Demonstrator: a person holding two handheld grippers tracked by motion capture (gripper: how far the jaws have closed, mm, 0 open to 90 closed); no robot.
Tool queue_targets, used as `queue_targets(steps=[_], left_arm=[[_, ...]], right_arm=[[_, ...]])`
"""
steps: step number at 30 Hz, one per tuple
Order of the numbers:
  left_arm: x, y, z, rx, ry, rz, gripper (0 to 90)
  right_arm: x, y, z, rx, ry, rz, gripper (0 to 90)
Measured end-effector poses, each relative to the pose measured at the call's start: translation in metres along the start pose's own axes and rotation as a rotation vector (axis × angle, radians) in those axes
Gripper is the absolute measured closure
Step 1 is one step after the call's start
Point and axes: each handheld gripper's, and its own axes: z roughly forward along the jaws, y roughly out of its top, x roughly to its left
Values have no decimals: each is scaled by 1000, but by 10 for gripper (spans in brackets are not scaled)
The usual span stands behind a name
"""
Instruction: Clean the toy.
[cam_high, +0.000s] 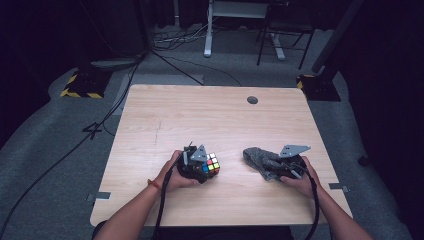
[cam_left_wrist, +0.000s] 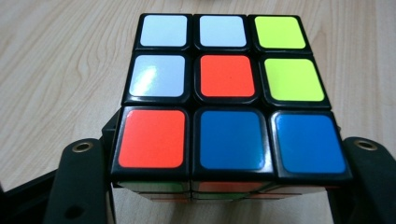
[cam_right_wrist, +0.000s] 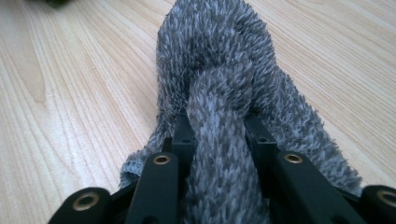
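Both grippers sit near the table's (cam_high: 165, 107) front edge in the high view, and the round grey cap (cam_high: 252, 100) set in the tabletop near its far edge serves as the marker. Well in front of that cap and to its left, the left gripper (cam_high: 200, 169) is clamped on the puzzle cube (cam_high: 212, 164), which rests on the wood. In front of the cap and slightly to its right, the right gripper (cam_high: 278, 169) pinches the grey cloth (cam_high: 257, 156), a crumpled heap lying on the table, apart from the cube.

From the left gripper view, the left gripper (cam_left_wrist: 231, 182) has its black jaws pressed against the two opposite sides of the cube (cam_left_wrist: 226, 93), drawn in to the cube's full width. The upturned face shows white, yellow-green, red and blue squares, and bare wood lies around it.

From the right gripper view, the right gripper (cam_right_wrist: 219, 135) has its jaws drawn close together, squeezing a rolled fold of the cloth (cam_right_wrist: 219, 56) between them. The rest of the fuzzy cloth spreads forward on the tabletop beyond the jaw tips.
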Motion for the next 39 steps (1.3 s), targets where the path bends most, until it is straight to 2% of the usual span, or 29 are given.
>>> queue_targets(steps=[3,5,12,18,19,21,25,30,37,39], left_arm=[[-4,4,-7,-27,-18,9,336],[-7,6,-10,-36,-23,10,336],[-12,12,-13,-22,-32,43,337],[-17,21,-15,-12,-52,69,337],[-18,22,-14,-17,-57,64,336],[-21,27,-14,-9,-56,86,336],[-24,36,-12,-10,-71,97,337],[-27,46,-10,0,-68,130,337],[-31,54,-1,22,-85,140,337],[-34,56,1,30,-86,155,337]], right_arm=[[-1,0,-6,-21,0,8,717],[0,1,-11,-29,-6,-4,719],[2,5,-23,-84,0,-8,722],[7,18,-41,-169,22,-21,723],[10,21,-44,-179,28,-31,723],[14,26,-46,-188,36,-52,723],[27,39,-45,-191,64,-91,725],[43,55,-42,-187,85,-146,726],[58,74,-45,-214,121,-186,726],[64,81,-43,-215,145,-201,727]])
